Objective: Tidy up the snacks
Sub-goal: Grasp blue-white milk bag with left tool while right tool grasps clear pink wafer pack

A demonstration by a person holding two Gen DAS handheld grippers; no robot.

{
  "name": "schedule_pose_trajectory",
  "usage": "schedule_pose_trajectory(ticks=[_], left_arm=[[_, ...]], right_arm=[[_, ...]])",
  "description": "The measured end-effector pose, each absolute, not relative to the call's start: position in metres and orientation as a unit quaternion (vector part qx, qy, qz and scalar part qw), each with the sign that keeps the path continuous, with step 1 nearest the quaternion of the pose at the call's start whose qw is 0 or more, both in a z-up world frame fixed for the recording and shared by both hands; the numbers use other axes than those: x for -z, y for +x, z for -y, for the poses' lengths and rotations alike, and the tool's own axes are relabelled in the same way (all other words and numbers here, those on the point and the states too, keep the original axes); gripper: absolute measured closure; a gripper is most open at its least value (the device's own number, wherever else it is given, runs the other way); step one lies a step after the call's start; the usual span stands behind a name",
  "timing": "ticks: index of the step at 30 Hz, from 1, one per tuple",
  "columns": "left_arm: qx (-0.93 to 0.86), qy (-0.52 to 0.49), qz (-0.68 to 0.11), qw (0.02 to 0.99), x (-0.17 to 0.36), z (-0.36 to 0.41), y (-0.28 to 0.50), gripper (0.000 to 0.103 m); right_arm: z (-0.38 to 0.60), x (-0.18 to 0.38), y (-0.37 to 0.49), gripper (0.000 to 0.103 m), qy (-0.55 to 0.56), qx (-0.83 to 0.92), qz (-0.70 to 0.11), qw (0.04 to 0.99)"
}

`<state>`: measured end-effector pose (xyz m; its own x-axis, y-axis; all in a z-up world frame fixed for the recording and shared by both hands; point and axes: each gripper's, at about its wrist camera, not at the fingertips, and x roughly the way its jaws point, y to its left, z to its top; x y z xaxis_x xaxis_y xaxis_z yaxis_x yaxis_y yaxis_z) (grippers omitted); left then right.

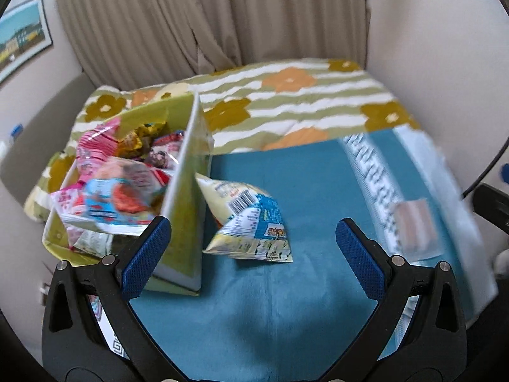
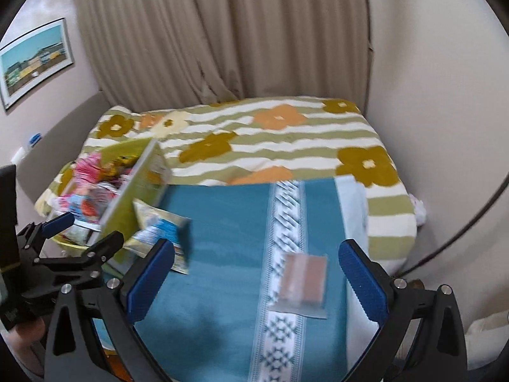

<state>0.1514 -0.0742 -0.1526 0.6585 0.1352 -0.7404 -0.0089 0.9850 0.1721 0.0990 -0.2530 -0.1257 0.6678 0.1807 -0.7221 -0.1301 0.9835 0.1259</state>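
Note:
A green cardboard box [image 1: 187,191] full of colourful snack packets [image 1: 117,187] stands at the left on the bed; it also shows in the right wrist view [image 2: 133,184]. A yellow and blue snack bag [image 1: 251,219] lies on the teal cloth, leaning against the box's right wall; it shows in the right wrist view [image 2: 159,229] too. A flat pinkish wafer packet [image 2: 303,281] lies on the patterned stripe at the right, and also shows in the left wrist view [image 1: 413,226]. My left gripper [image 1: 253,226] is open and empty, its left finger by the box. My right gripper [image 2: 256,248] is open and empty above the cloth.
The teal cloth [image 2: 222,222] covers the near part of the bed, over a striped floral blanket [image 2: 270,133]. Beige curtains [image 2: 222,31] hang behind. Walls close in at the right and left. The left gripper [image 2: 79,235] shows at the left of the right wrist view.

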Motion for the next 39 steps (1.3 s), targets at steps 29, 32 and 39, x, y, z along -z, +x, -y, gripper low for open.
schedule_pose_trajectory(ticks=[29, 32, 39], left_arm=[[-0.121, 0.144, -0.489, 0.852, 0.278, 0.067, 0.248, 0.020], [-0.104, 0.121, -0.493, 0.855, 0.278, 0.061, 0.247, 0.026], [-0.066, 0.093, -0.495, 0.861, 0.273, 0.060, 0.239, 0.031]], right_arm=[[0.271, 0.274, 0.157, 0.004, 0.011, -0.045, -0.499, 0.866], [0.269, 0.276, 0.158, 0.010, 0.008, -0.045, -0.503, 0.863], [0.267, 0.276, 0.160, 0.015, 0.004, -0.035, -0.504, 0.863]])
